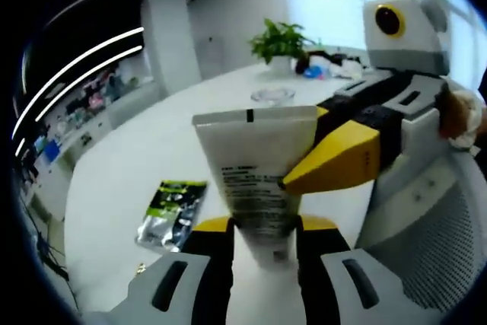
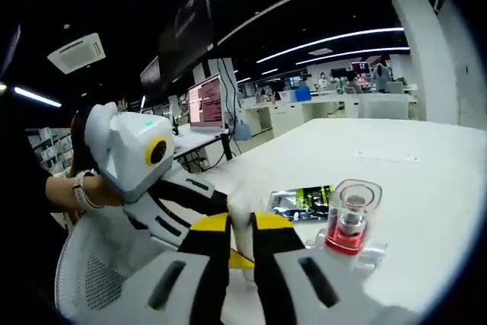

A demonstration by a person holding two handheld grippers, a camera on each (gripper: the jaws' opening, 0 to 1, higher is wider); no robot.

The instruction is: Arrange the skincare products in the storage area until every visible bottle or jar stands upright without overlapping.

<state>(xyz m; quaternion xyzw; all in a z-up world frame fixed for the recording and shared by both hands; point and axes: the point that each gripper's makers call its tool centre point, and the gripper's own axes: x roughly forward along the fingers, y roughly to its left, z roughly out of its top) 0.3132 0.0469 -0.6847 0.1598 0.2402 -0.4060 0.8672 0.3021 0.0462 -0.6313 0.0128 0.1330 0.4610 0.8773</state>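
Now | white tube (image 1: 255, 180) in both grippers | label print illegible

White tube (image 1: 255, 180) upright; red-based bottle (image 2: 351, 222) apparently upright.

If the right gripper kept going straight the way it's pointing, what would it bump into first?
Probably nothing new: the right gripper already seems shut on the white tube. Past it, likely the left gripper, though depth is unclear.
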